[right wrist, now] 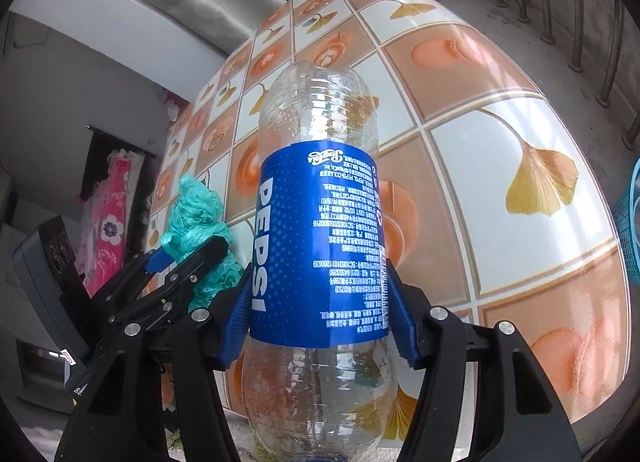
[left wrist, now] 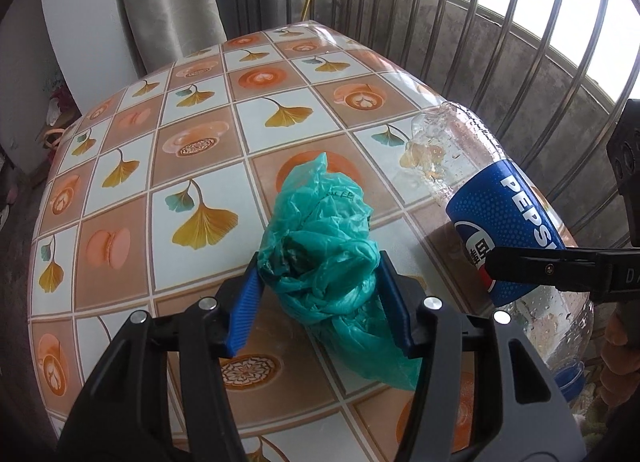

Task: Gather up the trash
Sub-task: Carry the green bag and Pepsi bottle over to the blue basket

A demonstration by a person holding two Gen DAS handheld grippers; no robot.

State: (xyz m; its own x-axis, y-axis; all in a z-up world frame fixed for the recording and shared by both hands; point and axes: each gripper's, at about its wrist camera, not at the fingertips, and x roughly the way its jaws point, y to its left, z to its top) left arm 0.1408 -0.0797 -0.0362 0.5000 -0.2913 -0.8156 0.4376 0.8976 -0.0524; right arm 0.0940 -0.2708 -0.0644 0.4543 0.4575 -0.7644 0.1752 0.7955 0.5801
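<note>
Tongs on the left [left wrist: 318,282] pinch a crumpled green plastic bag [left wrist: 320,246] between blue pads, just above the patterned surface [left wrist: 200,134]. Right tongs [right wrist: 320,302] clamp an empty Pepsi bottle [right wrist: 320,222] at its label, beside the bag.

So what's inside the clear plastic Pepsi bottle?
The clear plastic Pepsi bottle looks empty apart from droplets on its walls. The blue label hides its middle.

A table [left wrist: 132,166] under a glossy cloth of ginkgo-leaf and coffee-cup squares fills the room. Behind its far edge hang a grey curtain [left wrist: 172,2] and metal window bars [left wrist: 472,22], daylight pouring through.
</note>
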